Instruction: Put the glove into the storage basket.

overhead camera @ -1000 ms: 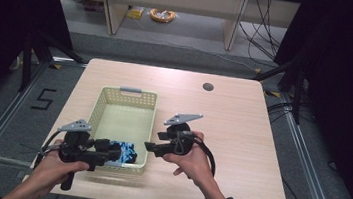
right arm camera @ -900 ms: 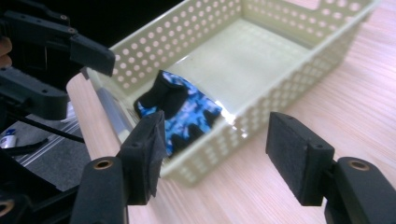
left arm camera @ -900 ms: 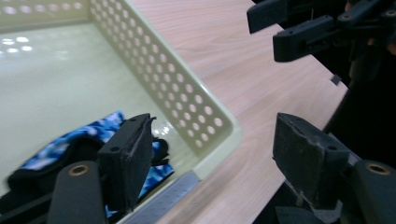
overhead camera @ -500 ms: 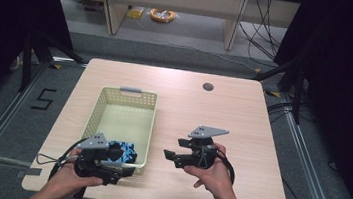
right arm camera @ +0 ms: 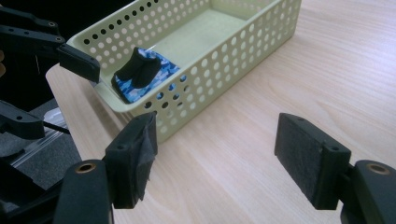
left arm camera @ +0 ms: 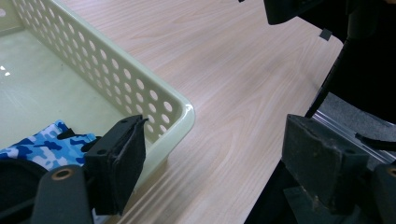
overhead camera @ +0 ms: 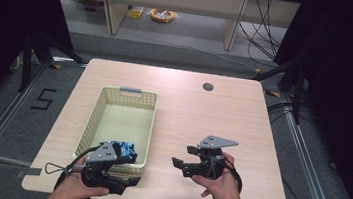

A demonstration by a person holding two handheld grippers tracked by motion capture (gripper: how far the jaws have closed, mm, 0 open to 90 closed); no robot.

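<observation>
At the table's near edge, both grippers have pulled back from the pale green perforated plastic basket [overhead camera: 120, 123]. The blue camouflage-patterned cloth [right arm camera: 148, 74] lies in its near corner. The left gripper [left arm camera: 212, 158] and right gripper [right arm camera: 215, 158], level over the wood, have just been opening, jaws spread, nothing between them.

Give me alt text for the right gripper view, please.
Two open black claw pads frame bare wooden table, holding nothing. Beyond them, a pale green perforated basket holds a blue camouflage cloth item with a black part at its near end; the other claw reaches in from the left.
</observation>
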